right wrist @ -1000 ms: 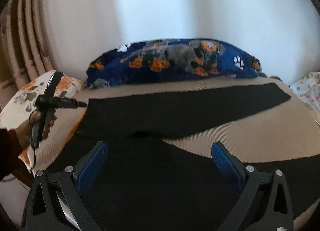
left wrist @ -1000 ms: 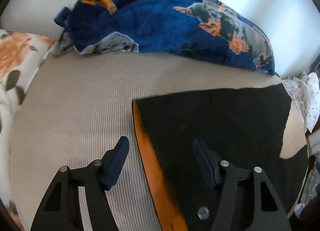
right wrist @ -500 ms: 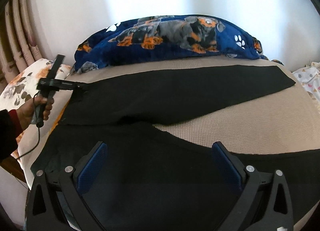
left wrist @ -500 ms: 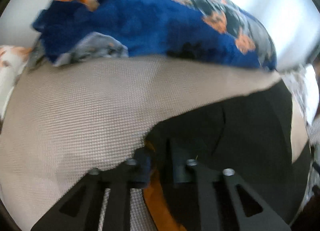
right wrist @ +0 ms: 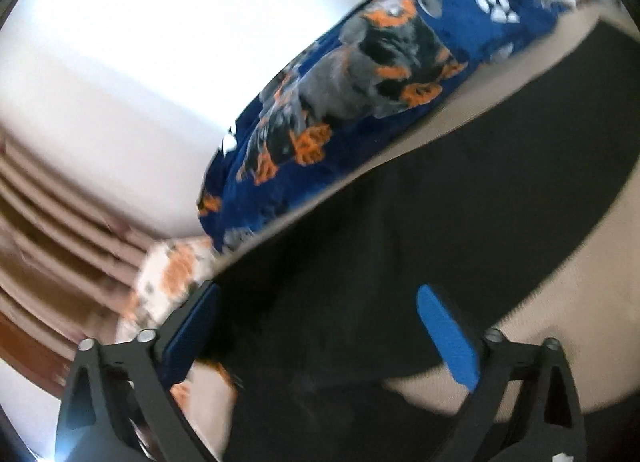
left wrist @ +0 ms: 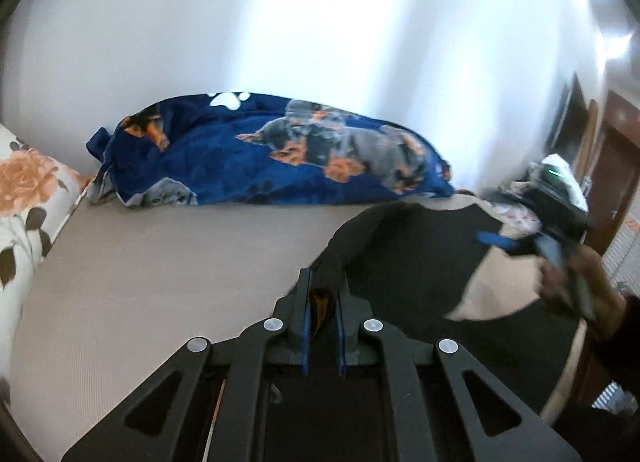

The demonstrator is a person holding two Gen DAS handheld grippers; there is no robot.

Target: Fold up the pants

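Black pants (left wrist: 404,262) with an orange lining lie on the beige bed (left wrist: 160,262). My left gripper (left wrist: 323,282) is shut on the pants' waist corner and holds it lifted, so the cloth drapes from the jaws. The right gripper (left wrist: 520,240) shows blurred at the right of the left wrist view, held by a hand. In the right wrist view my right gripper (right wrist: 320,326) is open, tilted, low over the black pants (right wrist: 420,222); nothing sits between its blue pads (right wrist: 448,334).
A blue dog-print blanket (left wrist: 272,158) lies bunched against the white wall at the bed's far side. A floral pillow (left wrist: 28,198) sits at the left. Pale clothes (left wrist: 520,218) and a brown door are at the right.
My left gripper closed on the pants' corner and lifted it up and back. My right gripper tilted and moved in over the pants, still open.
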